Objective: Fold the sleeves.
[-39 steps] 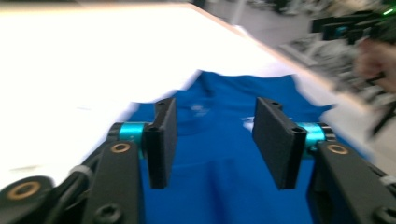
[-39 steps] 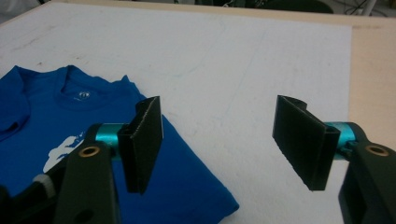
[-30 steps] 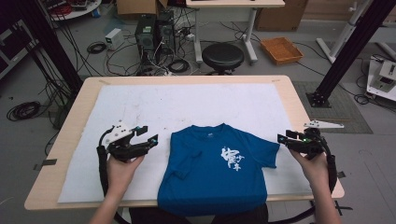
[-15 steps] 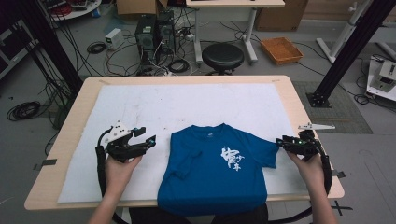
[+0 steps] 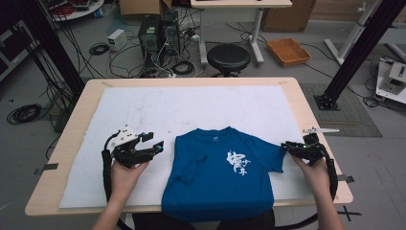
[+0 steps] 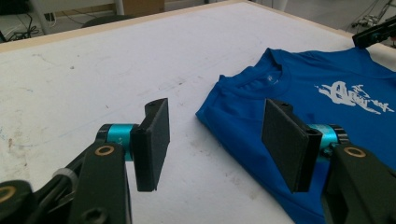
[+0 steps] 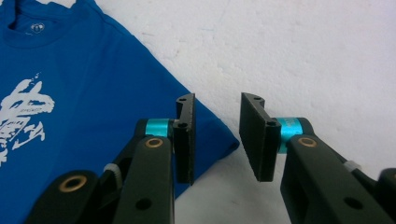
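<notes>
A blue T-shirt (image 5: 221, 175) lies flat on a white-covered table (image 5: 67, 143); the left gripper (image 5: 155, 146) and right gripper (image 5: 286, 145) flank its sleeves.

One camera sits high above the person's side and looks down over the whole table (image 5: 72, 139). Two more cameras sit low and close, each looking out between its own black jaws. All three see the blue T-shirt (image 5: 220, 177) (image 6: 336, 93) (image 7: 70, 116).

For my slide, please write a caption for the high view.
Two open grippers, left and right, flank a blue T-shirt.
</notes>
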